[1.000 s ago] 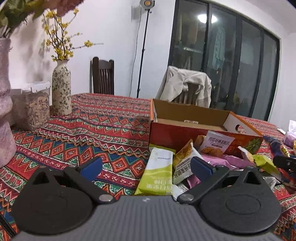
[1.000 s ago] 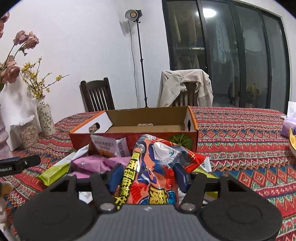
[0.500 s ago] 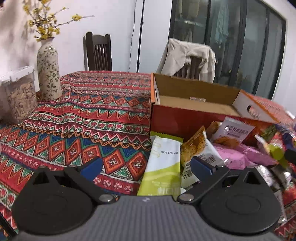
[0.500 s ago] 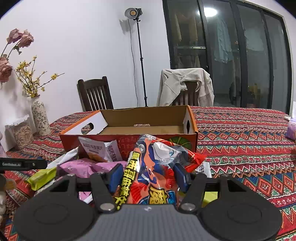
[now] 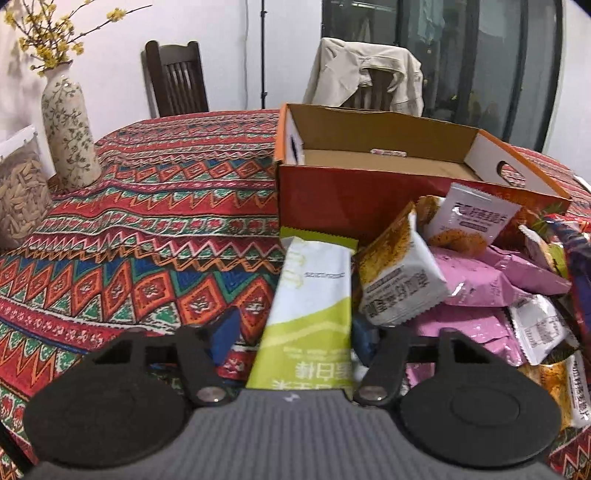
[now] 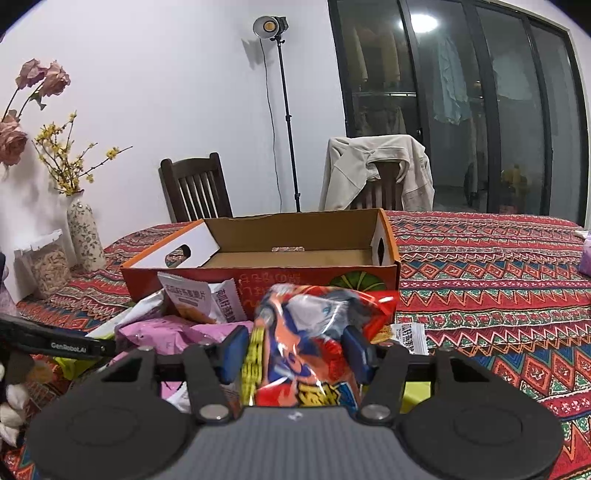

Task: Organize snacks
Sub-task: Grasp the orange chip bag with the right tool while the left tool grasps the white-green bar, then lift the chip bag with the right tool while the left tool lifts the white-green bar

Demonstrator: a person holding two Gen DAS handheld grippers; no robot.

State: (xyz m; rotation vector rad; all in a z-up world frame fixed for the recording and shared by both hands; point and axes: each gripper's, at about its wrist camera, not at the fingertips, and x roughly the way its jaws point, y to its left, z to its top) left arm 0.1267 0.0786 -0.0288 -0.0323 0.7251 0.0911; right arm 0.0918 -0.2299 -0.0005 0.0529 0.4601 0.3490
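A green-and-white snack packet (image 5: 314, 295) lies on the patterned tablecloth (image 5: 166, 221) in front of an open orange cardboard box (image 5: 351, 188). My left gripper (image 5: 295, 338) straddles the packet's near end, jaws closing, and a gap still shows beside the left pad. To its right is a heap of snacks: a white-and-orange packet (image 5: 399, 280) and pink bags (image 5: 476, 280). My right gripper (image 6: 295, 349) is shut on a red-and-blue snack bag (image 6: 306, 332), jaws squeezing tighter, just before the box (image 6: 144, 284). The box floor is bare.
A flowered vase (image 5: 68, 129) and a clear tub of seeds (image 5: 20, 199) stand at the table's left. Two chairs (image 5: 177, 81), one draped with a jacket (image 5: 365, 74), are behind the table. A light stand (image 6: 271, 27) is by the wall. The left gripper's finger (image 6: 55, 345) reaches in.
The left gripper moved forward and down over the green packet, and its jaws narrowed from wide open to close around it. The right gripper kept its hold and barely moved.
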